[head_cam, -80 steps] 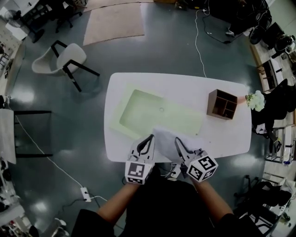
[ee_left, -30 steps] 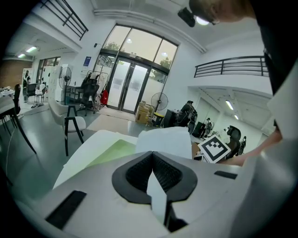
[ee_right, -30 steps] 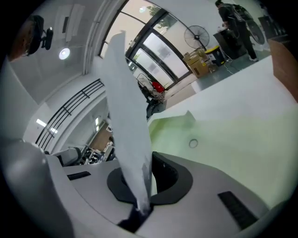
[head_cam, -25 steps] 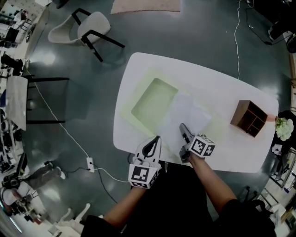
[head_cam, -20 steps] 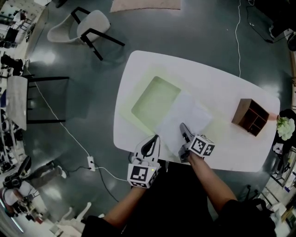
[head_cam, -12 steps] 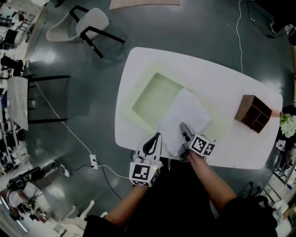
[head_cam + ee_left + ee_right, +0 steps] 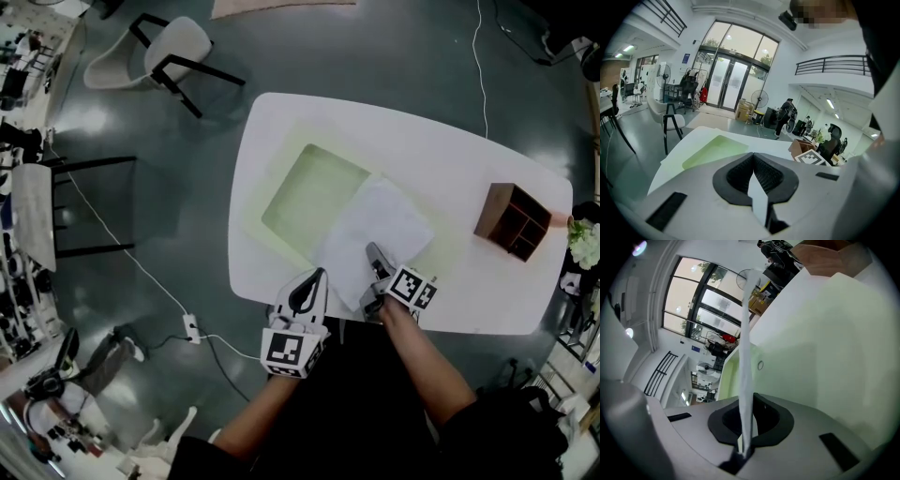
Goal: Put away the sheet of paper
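White sheet of paper (image 7: 380, 230) is sitting pinched at its near edge in my right gripper (image 7: 373, 249), jaws clamping tight on it. My left gripper (image 7: 317, 275) is hovering closed just left, gripping nothing I can make out. Farther out the sheet is spreading over the green mat (image 7: 305, 192), so I'm judging the stowing as barely begun

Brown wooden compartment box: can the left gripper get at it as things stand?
Probably not directly: the brown wooden compartment box sits far to the right, and the right gripper, jaws shut on the white paper sheet, lies between.
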The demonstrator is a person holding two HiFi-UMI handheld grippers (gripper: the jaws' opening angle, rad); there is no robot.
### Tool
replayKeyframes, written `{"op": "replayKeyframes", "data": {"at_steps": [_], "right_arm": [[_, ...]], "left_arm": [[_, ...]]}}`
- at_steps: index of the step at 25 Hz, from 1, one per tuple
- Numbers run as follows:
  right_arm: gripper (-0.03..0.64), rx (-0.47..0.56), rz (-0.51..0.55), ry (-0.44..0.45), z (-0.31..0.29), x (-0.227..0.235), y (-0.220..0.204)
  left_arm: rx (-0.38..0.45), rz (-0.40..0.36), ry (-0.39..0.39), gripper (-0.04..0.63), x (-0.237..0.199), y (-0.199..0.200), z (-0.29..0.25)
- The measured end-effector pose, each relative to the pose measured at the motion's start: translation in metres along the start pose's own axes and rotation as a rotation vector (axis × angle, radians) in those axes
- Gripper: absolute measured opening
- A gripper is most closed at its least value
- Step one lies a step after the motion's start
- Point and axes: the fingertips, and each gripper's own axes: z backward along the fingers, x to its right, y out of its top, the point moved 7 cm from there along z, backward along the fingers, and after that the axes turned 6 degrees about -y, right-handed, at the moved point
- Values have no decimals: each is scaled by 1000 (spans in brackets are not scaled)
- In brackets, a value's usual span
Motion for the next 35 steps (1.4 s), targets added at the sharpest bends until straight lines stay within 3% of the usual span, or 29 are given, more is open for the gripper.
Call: {"op": "replayKeyframes", "data": {"at_steps": [7,18,35], "right_arm": [[-2,-13,-31,-11,3,7,-17],[-2,-69,18,9,-20,7,1],[-2,-122,86,61,-73,-37,6]], "left_arm": [[0,6,-8,3,3,-11,1],[-8,3,19,3,-3,-8,5],[39,28,42,3,-14,-3,9]]}}
